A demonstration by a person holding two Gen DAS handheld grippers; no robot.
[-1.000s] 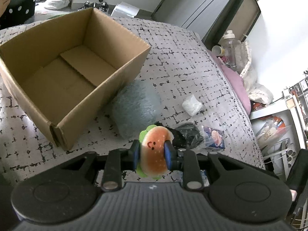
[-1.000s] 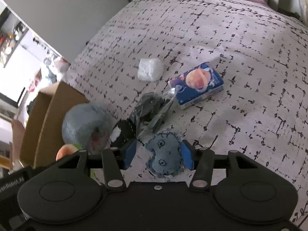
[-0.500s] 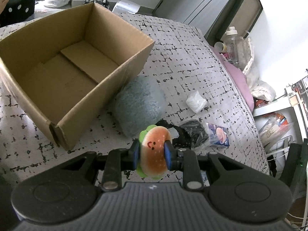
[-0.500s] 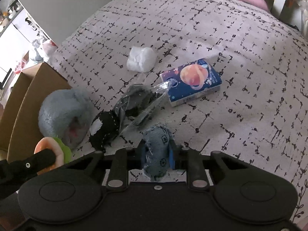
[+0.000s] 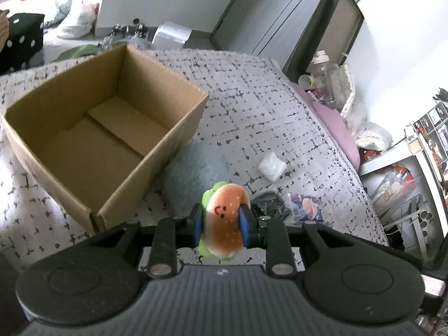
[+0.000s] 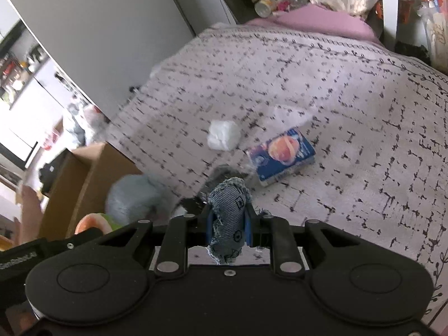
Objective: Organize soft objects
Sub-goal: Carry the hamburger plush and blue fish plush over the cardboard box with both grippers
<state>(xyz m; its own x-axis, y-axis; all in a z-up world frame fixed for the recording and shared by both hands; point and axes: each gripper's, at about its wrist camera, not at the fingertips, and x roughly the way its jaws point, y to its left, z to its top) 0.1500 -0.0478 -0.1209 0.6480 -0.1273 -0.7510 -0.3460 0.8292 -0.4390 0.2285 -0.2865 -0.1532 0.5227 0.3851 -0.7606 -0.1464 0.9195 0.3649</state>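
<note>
My left gripper (image 5: 221,221) is shut on a plush hamburger (image 5: 224,224) with a smiling face, held above the bed. An open cardboard box (image 5: 156,151) with nothing in it stands just left of it. My right gripper (image 6: 227,222) is shut on a denim plush toy (image 6: 228,212), squeezed narrow between the blue pads and lifted off the cover. A fluffy grey plush (image 5: 193,165) lies against the box's near corner, also seen as grey plush (image 6: 131,196) in the right wrist view. The hamburger (image 6: 89,221) shows at that view's lower left.
On the patterned bed cover (image 6: 350,112) lie a white wad (image 6: 223,138), a blue tissue pack (image 6: 282,155) and a dark bag in clear wrap (image 5: 268,200). Pink bedding (image 5: 333,123), bottles and bags crowd the bed's far right edge.
My right gripper closed on the denim toy and lifted it off the cover. My left gripper rose a little with the hamburger, so the box looks farther away.
</note>
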